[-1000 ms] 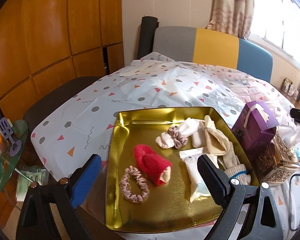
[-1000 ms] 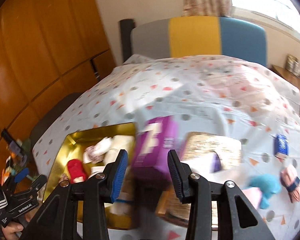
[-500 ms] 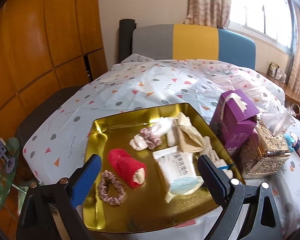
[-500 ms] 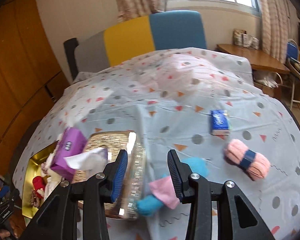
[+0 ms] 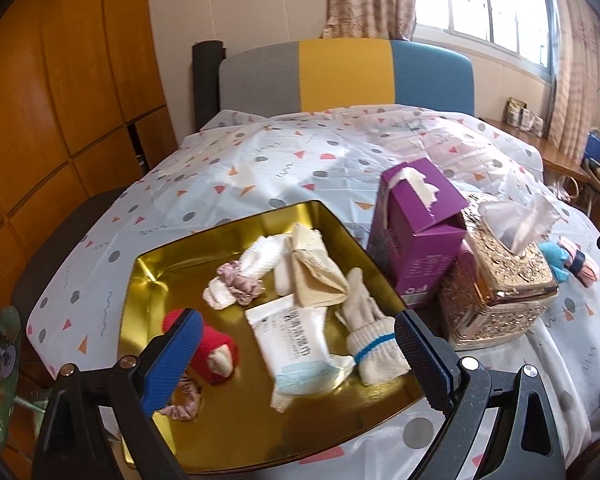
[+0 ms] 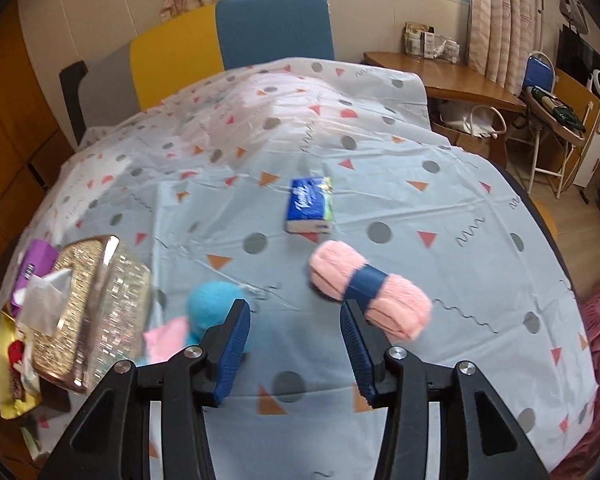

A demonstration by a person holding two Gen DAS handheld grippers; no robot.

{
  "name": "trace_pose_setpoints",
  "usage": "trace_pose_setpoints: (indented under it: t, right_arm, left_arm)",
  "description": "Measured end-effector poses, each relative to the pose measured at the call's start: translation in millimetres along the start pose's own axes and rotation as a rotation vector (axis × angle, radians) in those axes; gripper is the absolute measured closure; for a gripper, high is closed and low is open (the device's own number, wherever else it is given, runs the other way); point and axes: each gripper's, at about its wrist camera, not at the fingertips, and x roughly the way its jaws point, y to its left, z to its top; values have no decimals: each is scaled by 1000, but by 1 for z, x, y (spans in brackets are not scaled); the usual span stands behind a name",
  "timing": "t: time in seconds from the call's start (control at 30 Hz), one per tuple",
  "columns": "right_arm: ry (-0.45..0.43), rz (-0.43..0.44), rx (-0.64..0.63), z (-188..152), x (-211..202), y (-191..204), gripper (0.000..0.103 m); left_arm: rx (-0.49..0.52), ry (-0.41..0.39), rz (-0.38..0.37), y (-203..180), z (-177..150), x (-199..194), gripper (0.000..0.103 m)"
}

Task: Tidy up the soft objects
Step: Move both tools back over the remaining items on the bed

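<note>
Fingers of the right gripper (image 6: 294, 350) are seen parted w/ nothing between; they've just been opening. Fingers of the left gripper (image 5: 296, 356) are held wide apart, empty, over the gold tray (image 5: 228, 436). Tabletop cloth (image 6: 440, 208) is spread under everything. Pink yarn skein (image 6: 370, 294) is found just past the right finger tip, apart from it; blue yarn (image 6: 210, 306) lies by the left tip. Tissue pack (image 6: 310, 210) is set farther off. Red roll (image 5: 216, 350) and sock (image 5: 374, 340) are kept in the tray.
</note>
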Motion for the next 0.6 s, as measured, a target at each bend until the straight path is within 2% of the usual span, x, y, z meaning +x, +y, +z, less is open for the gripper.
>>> trace_pose_setpoints:
  t: [0.2, 0.43, 0.6]
  right_arm:
    - [92, -67, -86, -6, 13, -17, 45]
    - [154, -110, -85, -17, 19, -38, 45]
    - [223, -174, -219, -19, 33, -33, 41]
  left_arm:
    - [13, 23, -29, -11, -3, 6, 6]
    - [9, 49, -63, -16, -10, 11, 6]
    - [2, 55, -74, -18, -11, 11, 6]
